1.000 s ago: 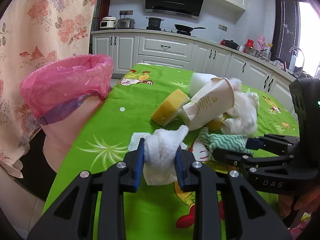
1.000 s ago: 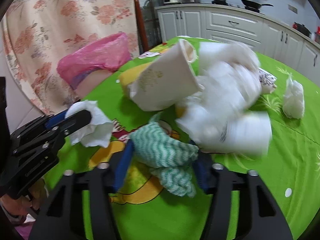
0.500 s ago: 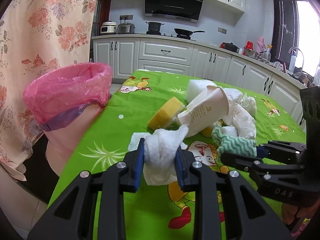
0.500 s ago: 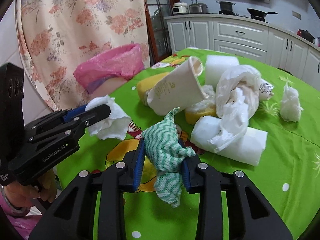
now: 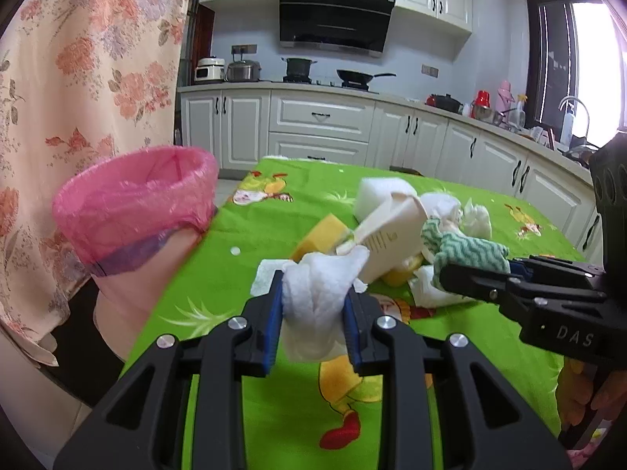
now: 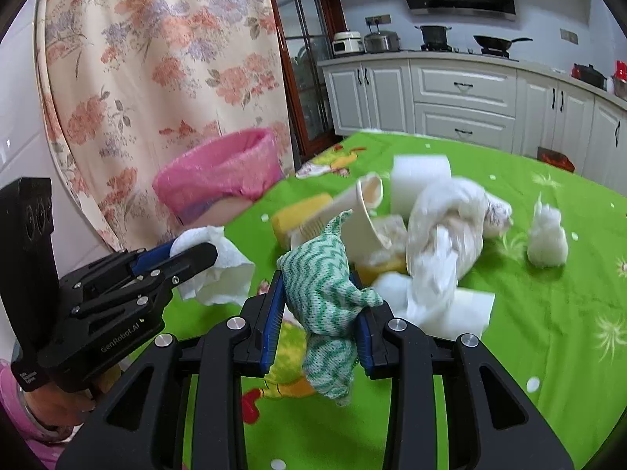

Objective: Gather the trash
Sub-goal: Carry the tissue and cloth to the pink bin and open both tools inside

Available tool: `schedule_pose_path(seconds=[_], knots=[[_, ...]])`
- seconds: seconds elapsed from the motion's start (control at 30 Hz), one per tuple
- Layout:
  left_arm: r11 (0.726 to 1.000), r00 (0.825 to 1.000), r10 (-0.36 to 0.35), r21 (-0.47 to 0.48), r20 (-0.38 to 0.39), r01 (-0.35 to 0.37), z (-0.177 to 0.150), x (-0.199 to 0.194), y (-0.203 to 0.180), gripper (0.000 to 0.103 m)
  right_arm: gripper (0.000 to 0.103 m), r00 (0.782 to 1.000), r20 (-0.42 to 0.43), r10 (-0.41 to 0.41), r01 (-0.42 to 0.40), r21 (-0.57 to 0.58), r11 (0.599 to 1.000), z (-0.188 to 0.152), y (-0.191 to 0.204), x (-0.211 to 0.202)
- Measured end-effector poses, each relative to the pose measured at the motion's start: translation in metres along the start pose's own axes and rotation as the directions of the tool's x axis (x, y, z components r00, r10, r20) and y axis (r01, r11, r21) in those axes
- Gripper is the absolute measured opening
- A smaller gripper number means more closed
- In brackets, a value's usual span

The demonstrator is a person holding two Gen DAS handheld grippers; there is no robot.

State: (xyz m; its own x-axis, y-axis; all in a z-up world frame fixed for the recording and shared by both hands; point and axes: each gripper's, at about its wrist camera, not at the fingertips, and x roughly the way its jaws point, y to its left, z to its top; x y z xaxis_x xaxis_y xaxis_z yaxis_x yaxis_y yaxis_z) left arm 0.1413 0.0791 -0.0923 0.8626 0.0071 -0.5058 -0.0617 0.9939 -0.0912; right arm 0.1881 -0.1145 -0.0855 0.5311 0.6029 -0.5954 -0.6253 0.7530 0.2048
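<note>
My left gripper (image 5: 313, 313) is shut on a crumpled white tissue (image 5: 317, 301) and holds it above the green tablecloth (image 5: 219, 274). My right gripper (image 6: 319, 321) is shut on a green-and-white striped cloth (image 6: 325, 293), also lifted off the table. In the right wrist view the left gripper (image 6: 188, 254) holds its tissue (image 6: 219, 270) at the left. A bin lined with a pink bag (image 5: 133, 211) stands at the table's left edge, also seen in the right wrist view (image 6: 219, 172). A trash pile lies mid-table: paper cup (image 6: 360, 211), yellow sponge (image 5: 321, 235), white plastic bag (image 6: 446, 227).
A white foam block (image 6: 421, 176) and a loose tissue wad (image 6: 546, 235) lie on the table. A floral curtain (image 5: 78, 78) hangs behind the bin. Kitchen cabinets (image 5: 321, 125) run along the back wall.
Both grippers have risen and pulled back from the pile with their loads. The striped cloth has come up off the table, and the bin sits closer to level with the left gripper.
</note>
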Motion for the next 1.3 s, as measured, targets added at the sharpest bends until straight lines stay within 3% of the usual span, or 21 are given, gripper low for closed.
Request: schedule_pose_path(seconds=[0.47, 0.83, 1.3], knots=[[0.994, 0.988, 0.105, -0.007, 0.117, -0.105, 0.042, -0.019, 0.041, 0.027, 0.032, 0.998, 0.045, 0.054, -0.049, -0.093, 0.994, 0.056, 0.028, 0.03], [0.979, 0.958, 0.204, -0.04, 0.201, -0.2, 0.093, -0.016, 0.105, 0.027, 0.032, 0.989, 0.066, 0.129, -0.116, -0.171, 0.978, 0.112, 0.067, 0.079], [0.954, 0.949, 0.287, -0.13, 0.129, -0.271, 0.116, 0.041, 0.2, 0.03, 0.033, 0.978, 0.003, 0.209, -0.205, -0.176, 0.963, 0.163, 0.1, 0.169]])
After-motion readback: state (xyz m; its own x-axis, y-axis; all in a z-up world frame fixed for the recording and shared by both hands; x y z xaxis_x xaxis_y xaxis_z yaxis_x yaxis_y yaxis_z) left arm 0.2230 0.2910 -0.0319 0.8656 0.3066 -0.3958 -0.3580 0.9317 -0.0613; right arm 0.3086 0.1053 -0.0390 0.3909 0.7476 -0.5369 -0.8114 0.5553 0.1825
